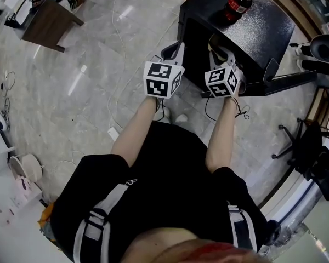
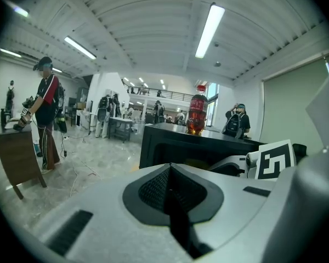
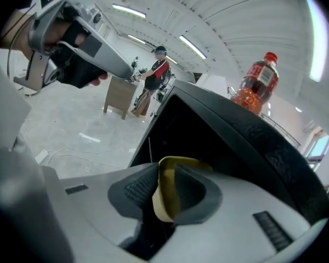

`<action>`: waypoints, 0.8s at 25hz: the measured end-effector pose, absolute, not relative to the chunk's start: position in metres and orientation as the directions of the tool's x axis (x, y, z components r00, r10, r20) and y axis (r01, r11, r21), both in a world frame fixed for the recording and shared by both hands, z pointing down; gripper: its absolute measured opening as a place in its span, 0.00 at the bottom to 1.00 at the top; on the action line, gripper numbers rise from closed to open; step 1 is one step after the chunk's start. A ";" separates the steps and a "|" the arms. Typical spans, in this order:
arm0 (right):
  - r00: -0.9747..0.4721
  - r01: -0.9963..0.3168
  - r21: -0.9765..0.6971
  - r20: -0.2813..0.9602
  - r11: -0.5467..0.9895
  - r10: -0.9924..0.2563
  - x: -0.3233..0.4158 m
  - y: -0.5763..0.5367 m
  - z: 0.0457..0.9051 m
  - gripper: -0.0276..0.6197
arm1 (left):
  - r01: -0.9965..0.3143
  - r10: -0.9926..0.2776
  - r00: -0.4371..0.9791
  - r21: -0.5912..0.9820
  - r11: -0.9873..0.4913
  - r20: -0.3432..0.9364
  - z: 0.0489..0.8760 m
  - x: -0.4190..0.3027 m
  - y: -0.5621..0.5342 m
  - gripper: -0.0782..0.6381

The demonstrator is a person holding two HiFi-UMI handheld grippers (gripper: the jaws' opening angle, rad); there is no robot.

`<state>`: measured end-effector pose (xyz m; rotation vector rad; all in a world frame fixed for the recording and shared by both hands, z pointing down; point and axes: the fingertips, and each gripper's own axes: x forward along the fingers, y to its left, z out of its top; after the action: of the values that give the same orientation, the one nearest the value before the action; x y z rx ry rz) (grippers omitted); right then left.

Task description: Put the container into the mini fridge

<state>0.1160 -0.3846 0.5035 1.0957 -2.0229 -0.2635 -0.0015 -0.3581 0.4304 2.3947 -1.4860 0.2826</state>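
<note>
The black mini fridge (image 1: pixel 263 23) stands on the floor ahead of me, its door (image 1: pixel 288 81) swung open to the right. A red-capped cola bottle (image 1: pixel 238 1) stands on top. My right gripper (image 1: pixel 220 52) is at the fridge's dark opening (image 3: pixel 203 136), shut on the rim of a thin tan container (image 3: pixel 165 193). The container (image 1: pixel 213 39) shows only as a tan edge in the head view. My left gripper (image 1: pixel 172 51) hovers just left of the fridge, jaws pressed together with nothing between them (image 2: pixel 172 171). The fridge (image 2: pixel 175 147) and the bottle (image 2: pixel 197 111) lie ahead of it.
A wooden table (image 1: pixel 49 23) stands at the far left, with cables trailing over the grey floor. A black office chair (image 1: pixel 310 152) is at the right behind the open door. A person (image 2: pixel 46 114) stands far off beside the table.
</note>
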 end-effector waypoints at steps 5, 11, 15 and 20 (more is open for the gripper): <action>-0.391 -0.701 0.414 0.458 0.580 -0.799 0.097 -0.370 0.477 0.16 | -0.895 -0.838 0.446 0.148 -0.421 0.314 0.425 -0.002 -0.357 0.12; -0.517 -0.835 0.082 0.216 0.543 -0.828 0.084 -0.358 0.431 0.09 | -0.902 -0.861 0.431 0.146 -0.406 0.269 0.412 -0.012 -0.351 0.12; -0.496 -0.860 0.058 0.134 0.506 -0.858 0.080 -0.343 0.410 0.07 | -0.907 -0.880 0.419 0.150 -0.393 0.226 0.399 -0.018 -0.344 0.12; -0.464 -0.882 -0.113 0.033 0.458 -0.885 0.083 -0.331 0.381 0.06 | -0.902 -0.890 0.426 0.153 -0.404 0.160 0.379 -0.021 -0.332 0.12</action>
<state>0.0830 -0.3306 0.3815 1.6419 -2.7083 0.1799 -0.0206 -0.3322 0.3794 2.4636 -1.5739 0.0779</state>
